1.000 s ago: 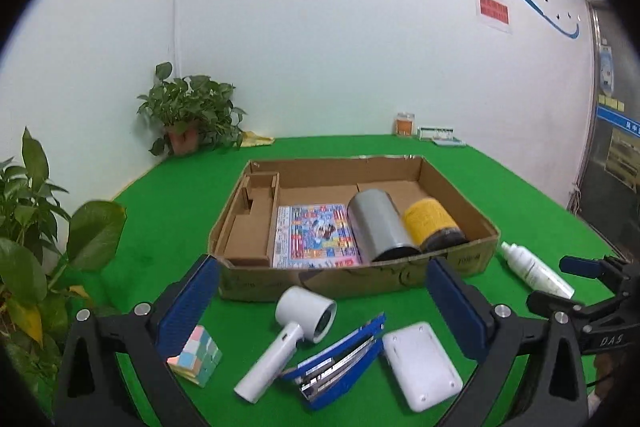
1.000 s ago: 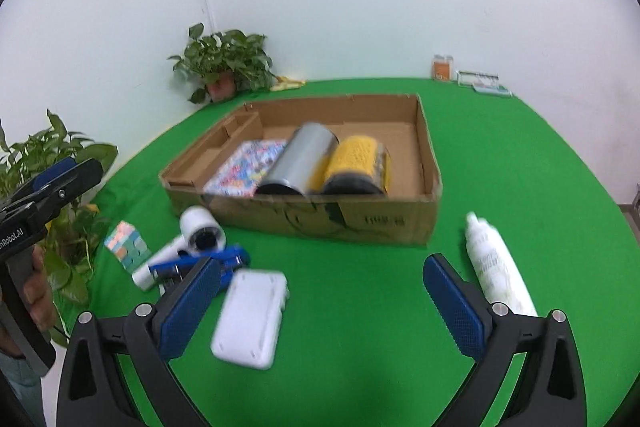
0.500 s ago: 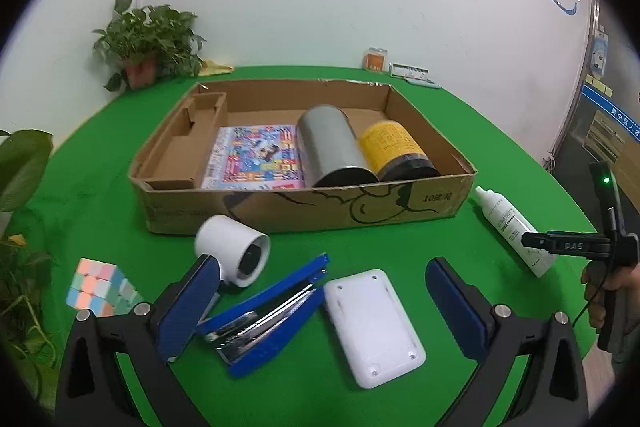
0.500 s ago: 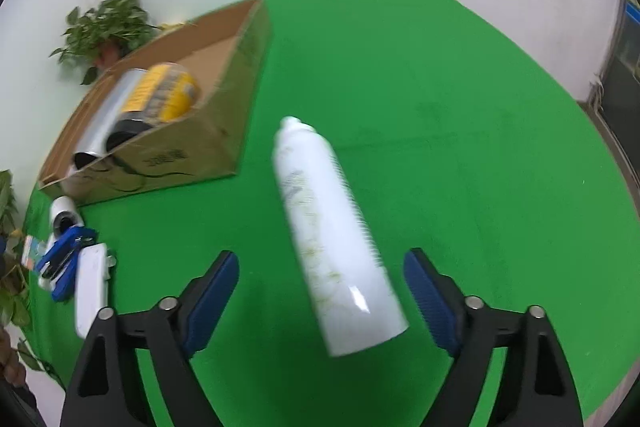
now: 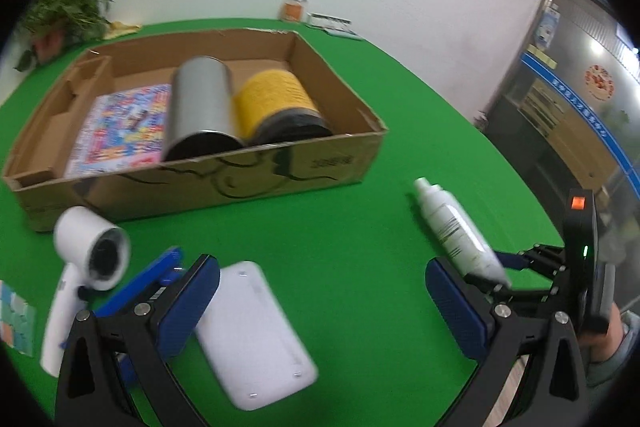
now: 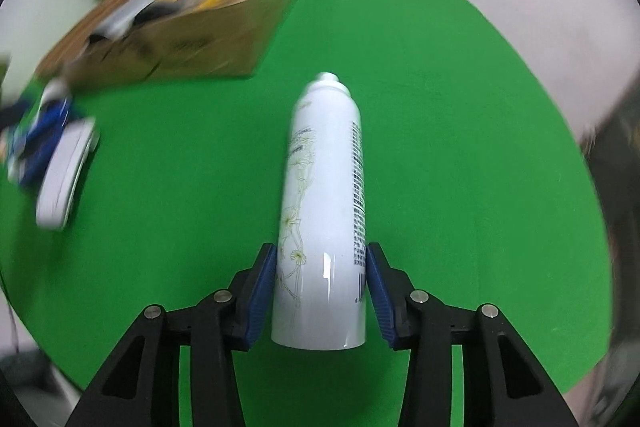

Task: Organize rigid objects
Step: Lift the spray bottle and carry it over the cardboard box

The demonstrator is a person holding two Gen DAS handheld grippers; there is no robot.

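My right gripper [image 6: 321, 291] has just been closing, and its blue pads [image 6: 262, 293] now sit against both flanks of the white spray bottle [image 6: 326, 211], which lies on the green table [image 6: 460, 155] with its nozzle pointing away from me. My left gripper [image 5: 320, 311] is spread wide with nothing between its fingers, hovering over the white flat device [image 5: 256, 335].

Only the right wrist view gives me the bottle's print: a pale floral line drawing on one side, a dark block of small text and a barcode on the other, too fine to read. The left wrist view shows what the other blurs: the cardboard box [image 5: 320, 163] holding a colourful booklet [image 5: 124, 127], a silver cylinder [image 5: 200, 107] and a yellow-labelled can [image 5: 276, 103] side by side. The box front carries a black scrawled drawing and a short printed code I can't make out. Near it lie a white hair dryer [image 5: 84, 267], a blue stapler [image 5: 144, 287] and a pastel cube [image 5: 14, 319] at the edge.
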